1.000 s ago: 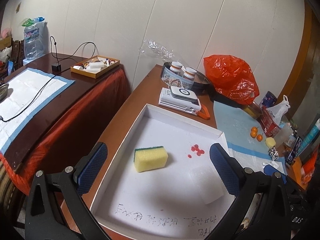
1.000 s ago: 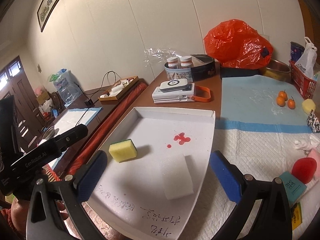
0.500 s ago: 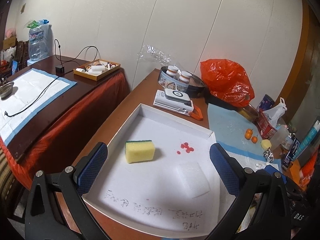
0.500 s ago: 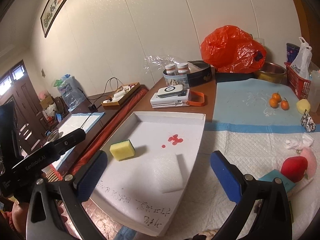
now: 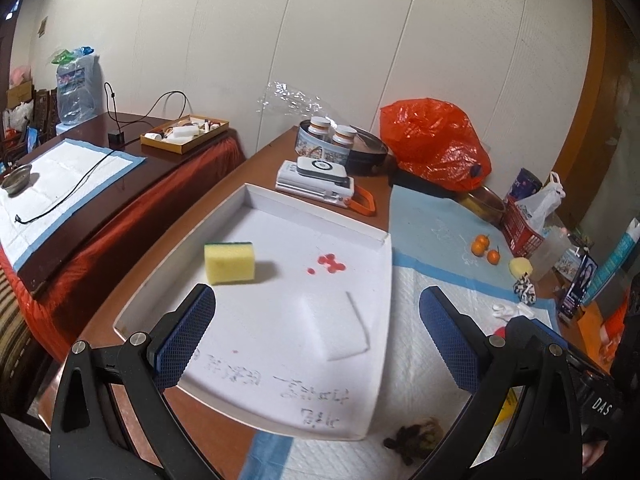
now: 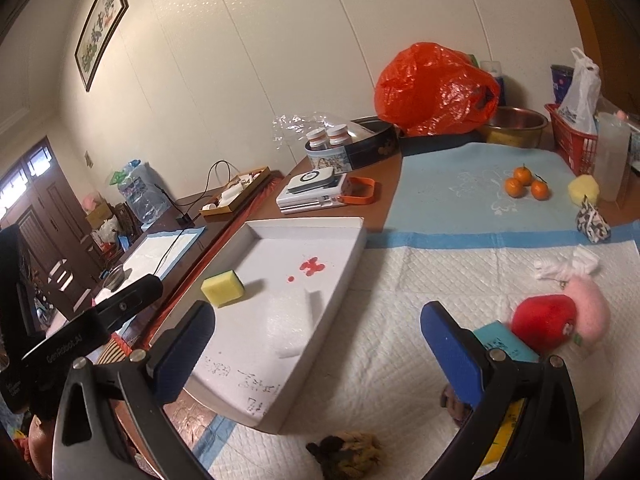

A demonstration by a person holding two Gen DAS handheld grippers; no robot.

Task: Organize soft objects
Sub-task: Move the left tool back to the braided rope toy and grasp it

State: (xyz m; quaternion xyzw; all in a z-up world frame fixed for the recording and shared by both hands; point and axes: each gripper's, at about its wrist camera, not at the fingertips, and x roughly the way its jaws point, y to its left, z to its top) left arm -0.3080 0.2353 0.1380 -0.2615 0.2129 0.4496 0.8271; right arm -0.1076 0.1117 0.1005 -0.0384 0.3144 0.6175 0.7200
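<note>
A white tray (image 5: 384,280) (image 6: 352,256) holds a yellow sponge with a green back (image 5: 229,263) (image 6: 222,288) and a white foam block (image 5: 340,330) (image 6: 294,322). My left gripper (image 5: 316,336) is open and empty, above the tray's near end. My right gripper (image 6: 316,340) is open and empty, over the tray's right edge. On the white quilted pad to the right lie a red and pink plush toy (image 6: 560,316), a teal block (image 6: 506,342) and a dark fuzzy toy (image 6: 346,450) (image 5: 416,438). A yellow soft ball (image 6: 583,189) (image 5: 520,267) sits farther back.
An orange plastic bag (image 6: 432,88), a round tin with bottles (image 6: 344,148), a white device on a box (image 5: 316,178), three small oranges (image 6: 524,186), a red basket (image 6: 572,140) and a metal bowl (image 6: 516,124) stand behind. A second table (image 5: 80,168) stands to the left.
Both grippers have pulled back and risen from the tray, so more of the pad and the near toys shows. The sponge and foam block have not moved.
</note>
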